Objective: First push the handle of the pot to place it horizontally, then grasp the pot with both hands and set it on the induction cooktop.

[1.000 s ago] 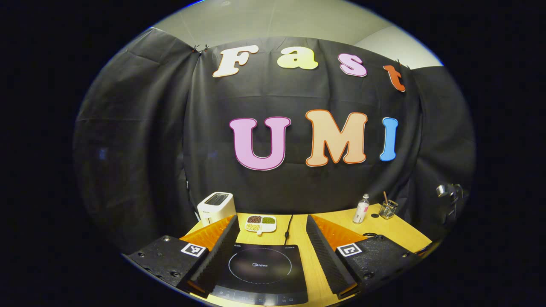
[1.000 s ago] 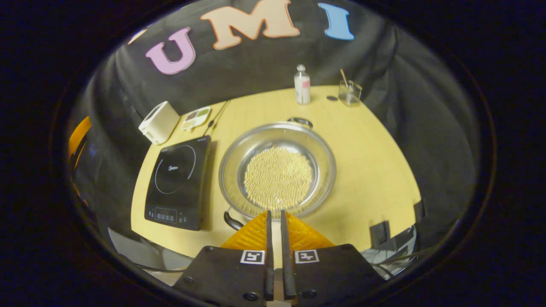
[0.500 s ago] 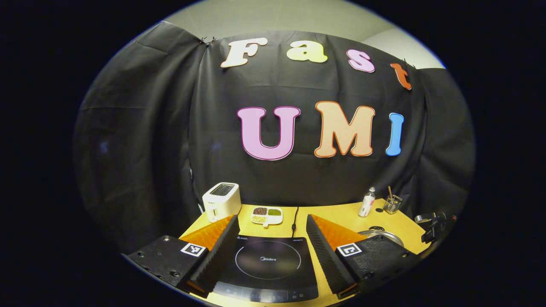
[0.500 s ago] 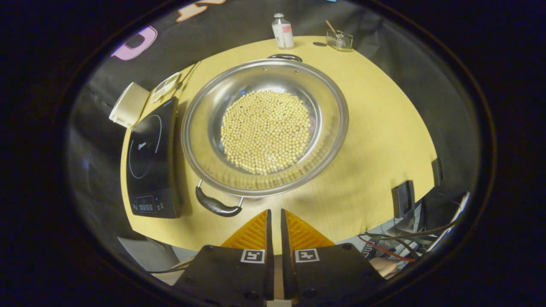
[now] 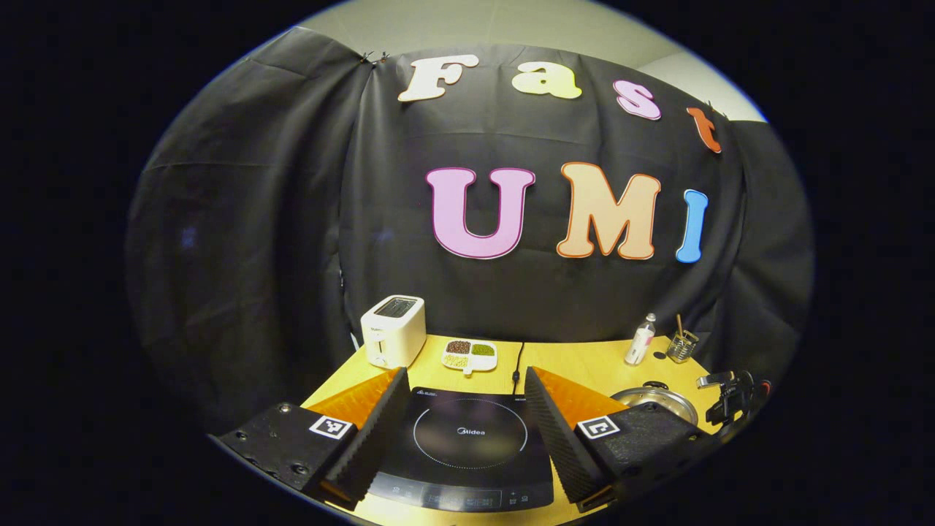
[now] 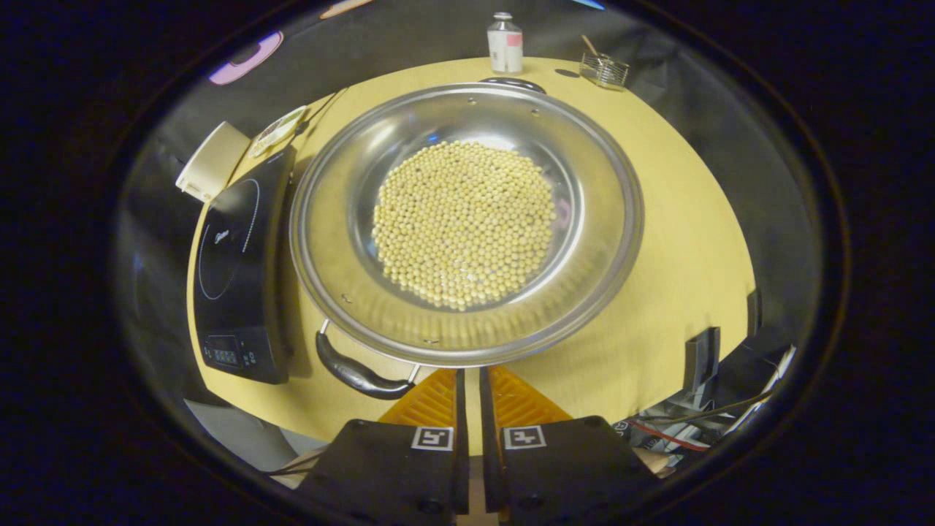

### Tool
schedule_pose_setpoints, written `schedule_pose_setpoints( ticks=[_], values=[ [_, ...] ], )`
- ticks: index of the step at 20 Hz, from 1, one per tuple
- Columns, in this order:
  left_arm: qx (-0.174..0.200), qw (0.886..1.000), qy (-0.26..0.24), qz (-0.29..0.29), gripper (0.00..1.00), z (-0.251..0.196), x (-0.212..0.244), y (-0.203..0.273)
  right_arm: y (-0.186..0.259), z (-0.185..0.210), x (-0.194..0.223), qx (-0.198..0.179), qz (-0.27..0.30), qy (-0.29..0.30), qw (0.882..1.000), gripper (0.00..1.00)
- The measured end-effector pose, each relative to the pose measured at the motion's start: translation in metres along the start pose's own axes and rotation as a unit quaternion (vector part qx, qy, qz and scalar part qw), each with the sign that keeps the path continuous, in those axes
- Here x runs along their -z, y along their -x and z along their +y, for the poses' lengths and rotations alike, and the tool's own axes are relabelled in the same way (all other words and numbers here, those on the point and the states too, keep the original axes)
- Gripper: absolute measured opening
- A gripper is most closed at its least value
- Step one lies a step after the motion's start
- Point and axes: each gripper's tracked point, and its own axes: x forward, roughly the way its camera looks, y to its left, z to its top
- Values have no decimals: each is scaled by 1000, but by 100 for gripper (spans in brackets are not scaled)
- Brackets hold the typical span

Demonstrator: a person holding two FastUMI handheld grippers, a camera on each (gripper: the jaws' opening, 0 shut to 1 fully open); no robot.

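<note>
Pot (image 6: 467, 219), steel, holding soybeans, centre of right gripper view on the table (image 6: 687, 241); near handle (image 6: 356, 372) lower left, angled. Right gripper (image 6: 471, 387): jaws nearly closed, empty, just beside that handle. I judge the handle push is pending; next, nudge sideways. Left gripper (image 5: 464, 416): spread wide, empty, over induction cooktop (image 5: 467, 446).

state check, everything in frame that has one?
left gripper: open, above the induction cooktop
right gripper: shut, empty, by the pot's near handle
pot: on the table, holding beans, beside the cooktop
cooktop: bare
toaster: upright, slot empty
bottle: upright, capped
</note>
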Motion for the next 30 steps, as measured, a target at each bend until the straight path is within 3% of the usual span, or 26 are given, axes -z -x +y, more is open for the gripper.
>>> schedule_pose_setpoints(
  ticks=[6,15,22,30],
  values=[
    [-10,1000,1,5,96,12,4,-1,-2,25,-3,-6,-16,-18,1000,11],
    [-7,1000,1,12,96,18,12,-4,-7,93,-19,-64,-47,-120,990,11],
    [-11,1000,7,28,94,29,26,-3,-15,113,-40,-55,-69,-179,980,11],
    [-13,999,15,50,97,36,45,-2,-26,137,-55,-45,-81,-186,978,11]
  ],
)
